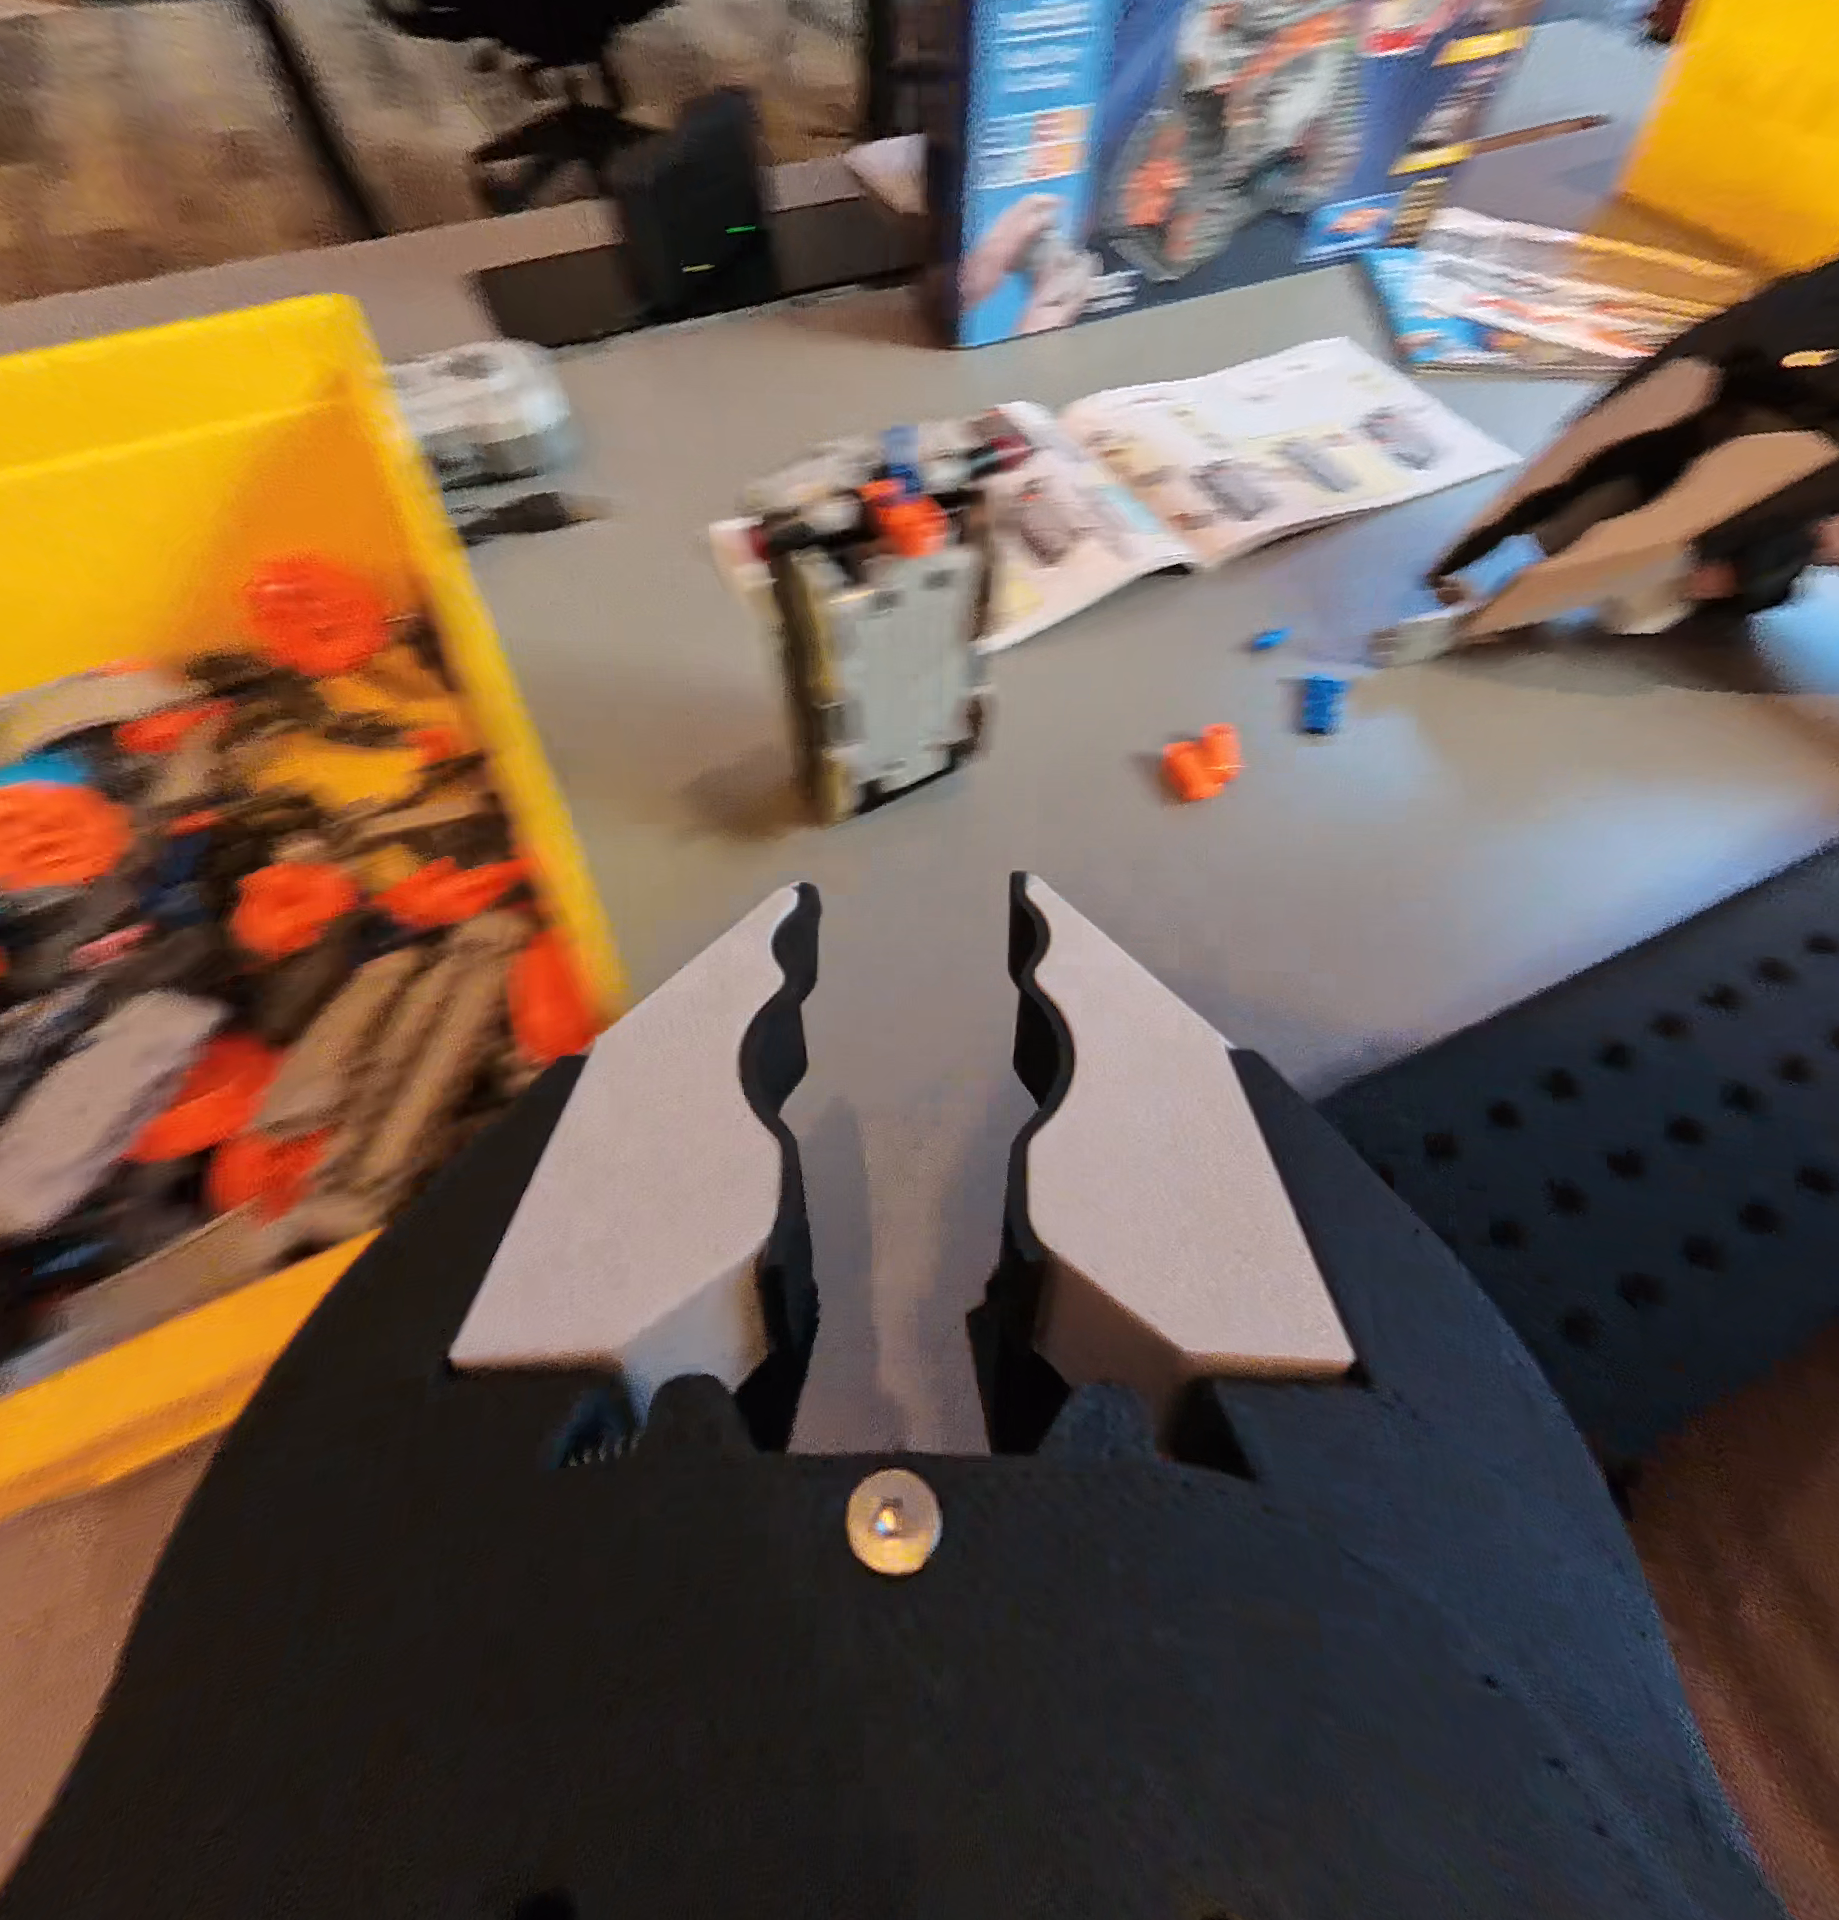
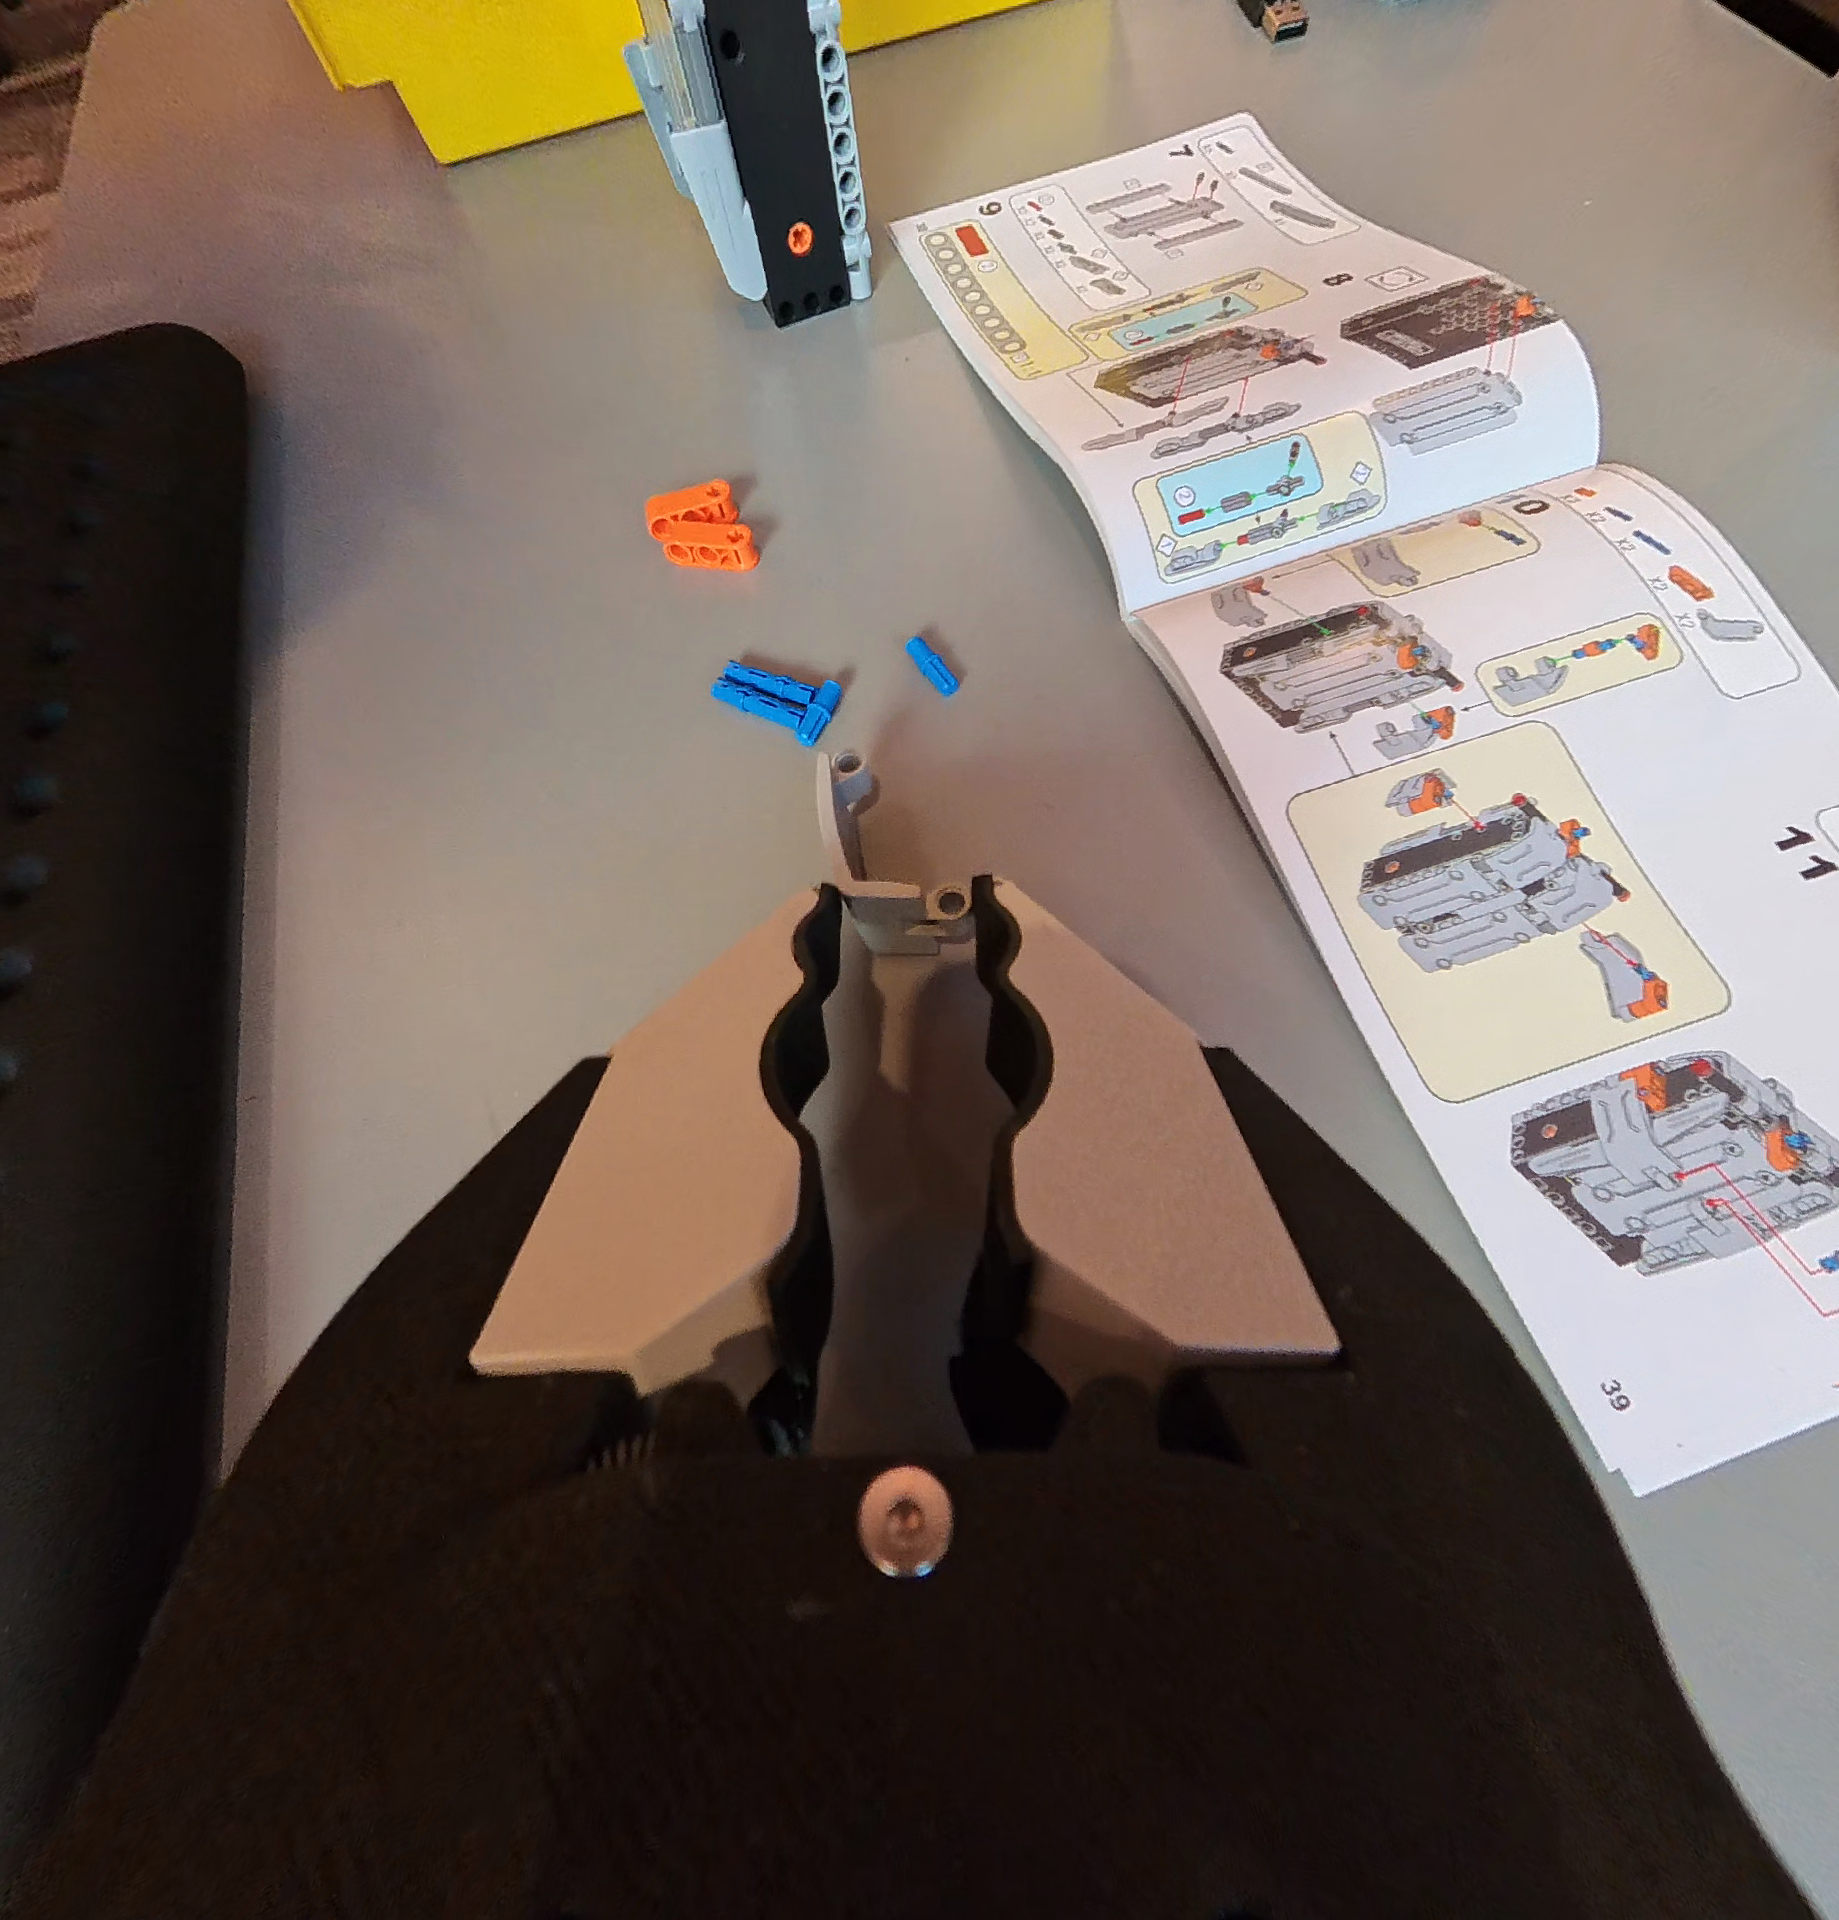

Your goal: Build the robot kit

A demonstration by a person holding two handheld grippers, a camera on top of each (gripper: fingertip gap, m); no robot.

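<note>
the right gripper [image 2: 902,891] is closed down on a grey piece [image 2: 899,902], pinched at the very tips, with its curved arm standing up past them over the grey table [image 2: 479,831]. just ahead, blue pins [image 2: 775,694] are lying in a bunch, one blue pin [image 2: 933,665] a little apart, and two orange links [image 2: 702,525] side by side beyond. the booklet [image 2: 1466,727] is spread open to the right. farther back a grey and black build [image 2: 764,156] is stood upright near a yellow box [image 2: 541,83].

the left gripper [image 1: 913,894] is held above the table, jaws parted a moderate way, nothing between them. beside it, to the left, a yellow bin [image 1: 447,540] is heaped with parts; the view is blurred. a black perforated mat [image 1: 1673,1143] lies to the right.

progress as judged: the build is part assembled, one piece is picked, and the pins and links are not yet fitted.
</note>
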